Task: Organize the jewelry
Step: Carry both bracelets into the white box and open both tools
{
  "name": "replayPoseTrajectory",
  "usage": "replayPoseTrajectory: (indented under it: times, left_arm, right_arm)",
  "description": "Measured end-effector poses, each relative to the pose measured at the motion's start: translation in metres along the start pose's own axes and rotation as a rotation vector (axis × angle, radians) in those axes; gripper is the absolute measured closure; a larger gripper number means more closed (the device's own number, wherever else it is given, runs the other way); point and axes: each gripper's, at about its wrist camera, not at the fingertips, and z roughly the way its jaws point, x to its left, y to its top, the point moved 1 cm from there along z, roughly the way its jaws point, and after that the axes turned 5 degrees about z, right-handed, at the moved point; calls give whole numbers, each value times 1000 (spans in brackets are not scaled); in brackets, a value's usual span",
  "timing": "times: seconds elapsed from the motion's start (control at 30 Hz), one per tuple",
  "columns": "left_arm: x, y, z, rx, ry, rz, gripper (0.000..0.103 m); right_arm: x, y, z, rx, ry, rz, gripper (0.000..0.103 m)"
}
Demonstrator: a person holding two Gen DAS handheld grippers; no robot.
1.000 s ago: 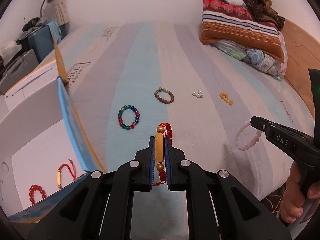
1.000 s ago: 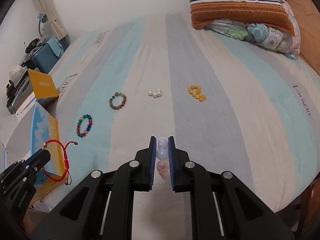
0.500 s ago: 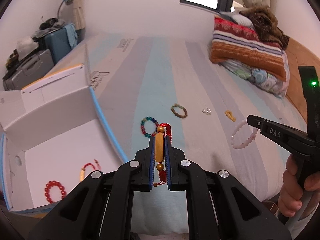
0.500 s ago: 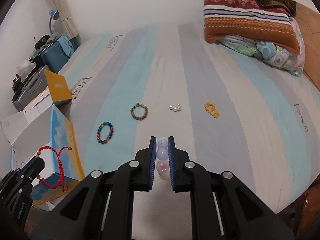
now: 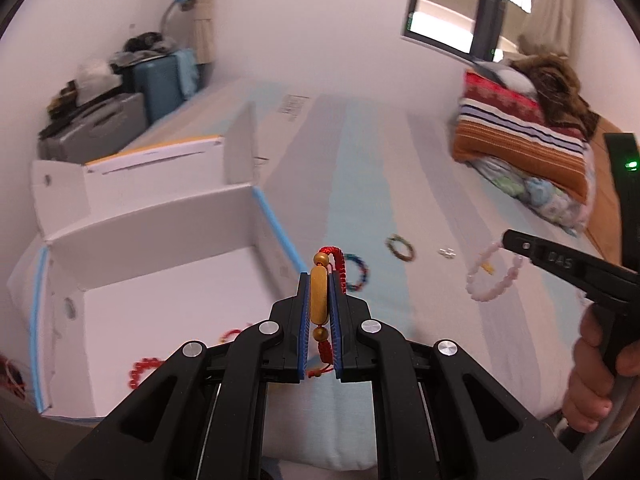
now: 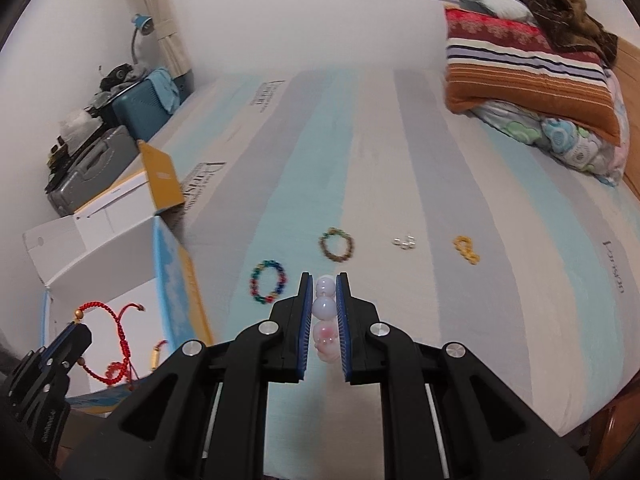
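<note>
My left gripper (image 5: 319, 280) is shut on a red cord bracelet with a gold tube bead (image 5: 319, 300), held in the air beside the open white box (image 5: 160, 240). In the right wrist view that same bracelet (image 6: 108, 320) dangles over the box (image 6: 108, 248). My right gripper (image 6: 323, 280) is shut on a pale pink bead bracelet (image 6: 324, 308), which hangs as a loop (image 5: 494, 276) in the left wrist view. A red bead bracelet (image 5: 145, 368) and another red cord bracelet (image 5: 232, 334) lie in the box.
On the striped bedsheet lie a multicoloured bead bracelet (image 6: 269, 287), a brown-green bead bracelet (image 6: 337, 244), small pearl pieces (image 6: 405, 242) and a yellow bead piece (image 6: 466, 250). Pillows (image 6: 528, 80) are stacked at the far right. Suitcases (image 6: 144, 108) stand left of the bed.
Both grippers have risen and drawn back toward the left, each keeping its bracelet. The box's inside now fills more of the left wrist view.
</note>
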Motion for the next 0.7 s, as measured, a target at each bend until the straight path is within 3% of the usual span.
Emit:
replayPoseTrajectory:
  times: [0.43,0.7]
  left_arm:
    - [71,-6,-9,3,172,-109,95]
    - [105,-12,-11,15,238,-169,95]
  right_arm:
    - [92,3,10,2,96,-108,92]
    - [140,-4,15,10,157,-178,92]
